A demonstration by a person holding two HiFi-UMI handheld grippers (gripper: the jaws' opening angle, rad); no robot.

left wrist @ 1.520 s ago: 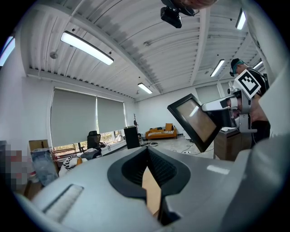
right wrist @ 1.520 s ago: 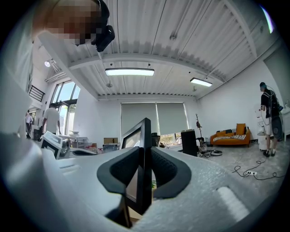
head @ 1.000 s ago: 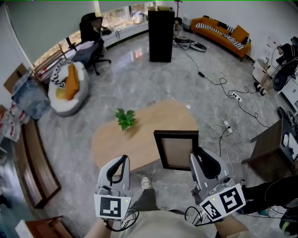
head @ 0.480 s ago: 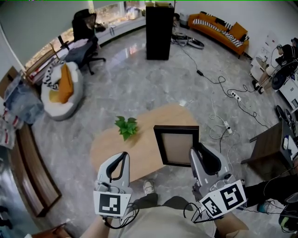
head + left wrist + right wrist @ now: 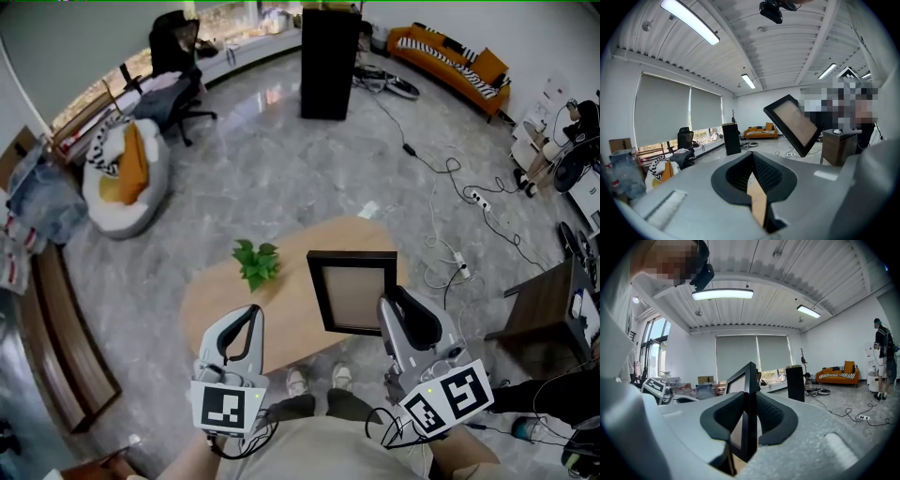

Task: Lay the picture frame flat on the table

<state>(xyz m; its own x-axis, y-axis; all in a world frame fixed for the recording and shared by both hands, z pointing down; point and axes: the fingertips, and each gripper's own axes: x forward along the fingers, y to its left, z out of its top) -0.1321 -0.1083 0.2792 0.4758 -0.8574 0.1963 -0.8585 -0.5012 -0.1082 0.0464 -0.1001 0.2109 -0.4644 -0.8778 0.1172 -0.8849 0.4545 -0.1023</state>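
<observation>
Your right gripper clamps the edge of the black rectangular picture frame with a beige panel, which is tilted over the oval wooden table. Your left gripper, jaws together, holds nothing and sits left of the frame.

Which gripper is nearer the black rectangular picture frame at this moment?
Right. The right gripper is shut on the black rectangular picture frame at its right edge; the left gripper sits apart, off to the frame's left, jaws together on nothing.
</observation>
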